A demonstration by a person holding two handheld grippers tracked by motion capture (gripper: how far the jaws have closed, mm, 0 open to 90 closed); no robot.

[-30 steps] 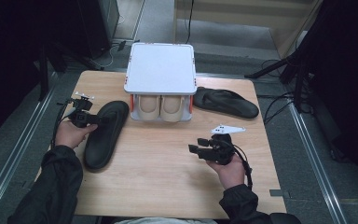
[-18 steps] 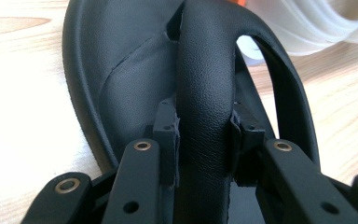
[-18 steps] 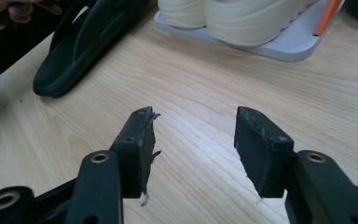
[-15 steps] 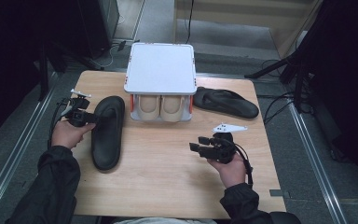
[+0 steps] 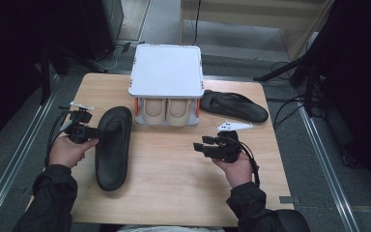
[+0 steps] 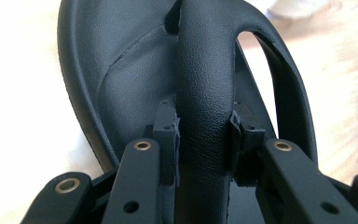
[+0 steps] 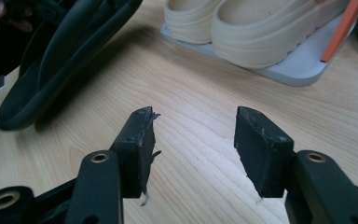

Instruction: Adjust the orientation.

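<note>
A black flip-flop (image 5: pixel 112 147) lies lengthwise on the left half of the wooden table (image 5: pixel 174 193), its toe end near the shoe rack. My left gripper (image 5: pixel 96 133) is shut on the flip-flop's strap (image 6: pixel 205 107), the black pads (image 6: pixel 167 140) pressing it from both sides. A second black flip-flop (image 5: pixel 234 106) rests at the back right. My right gripper (image 5: pixel 199 146) hovers open over the table right of centre, nothing between its fingers (image 7: pixel 137 144). The held flip-flop (image 7: pixel 60 56) appears at the upper left of the right gripper view.
A white two-tier shoe rack (image 5: pixel 166 72) stands at the table's back centre with a pair of cream shoes (image 5: pixel 166 111) on its lower shelf, the cream shoes (image 7: pixel 242 28) on the white shelf also ahead in the right gripper view. Dark equipment and cables surround the table.
The left gripper has swung the black flip-flop from a slanted pose to nearly straight, its heel end shifting right. The right gripper has stayed put and open.
</note>
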